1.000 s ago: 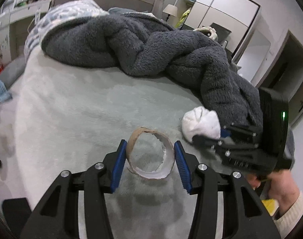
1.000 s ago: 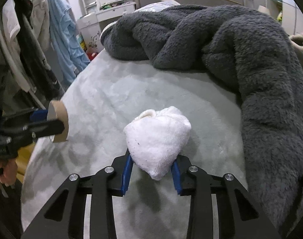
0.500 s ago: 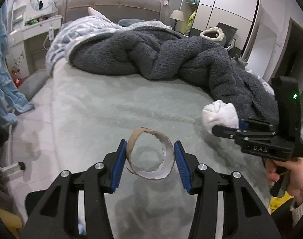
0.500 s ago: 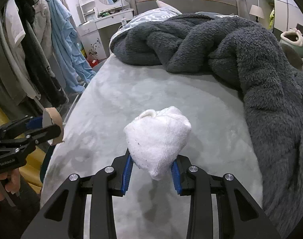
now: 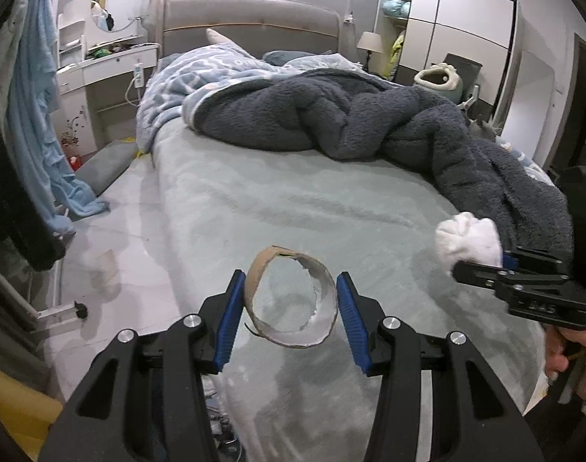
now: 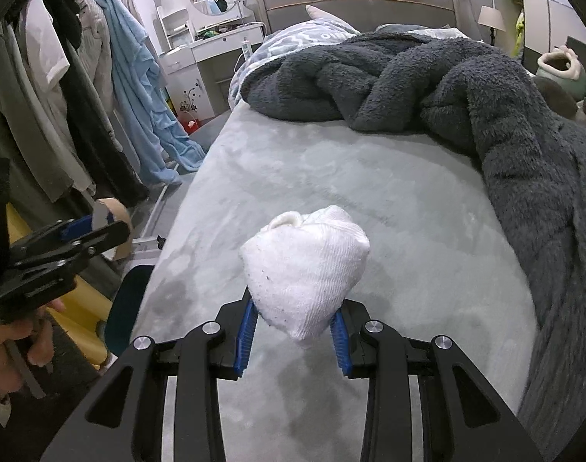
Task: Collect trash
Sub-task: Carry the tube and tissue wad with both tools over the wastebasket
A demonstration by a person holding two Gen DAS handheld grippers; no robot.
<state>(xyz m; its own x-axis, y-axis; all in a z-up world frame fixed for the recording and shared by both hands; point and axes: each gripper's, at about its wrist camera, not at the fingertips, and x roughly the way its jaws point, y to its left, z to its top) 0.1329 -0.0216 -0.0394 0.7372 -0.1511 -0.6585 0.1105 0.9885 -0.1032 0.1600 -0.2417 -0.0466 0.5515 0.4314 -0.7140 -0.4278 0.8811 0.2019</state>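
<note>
Soft, cool indoor light falls evenly over the bed, casting only faint, diffuse shadows on its grey cover. Both fisheye views bend the room strongly toward dark vignetted corners. Around the bed, the far furniture looks slightly soft and grainy.
</note>
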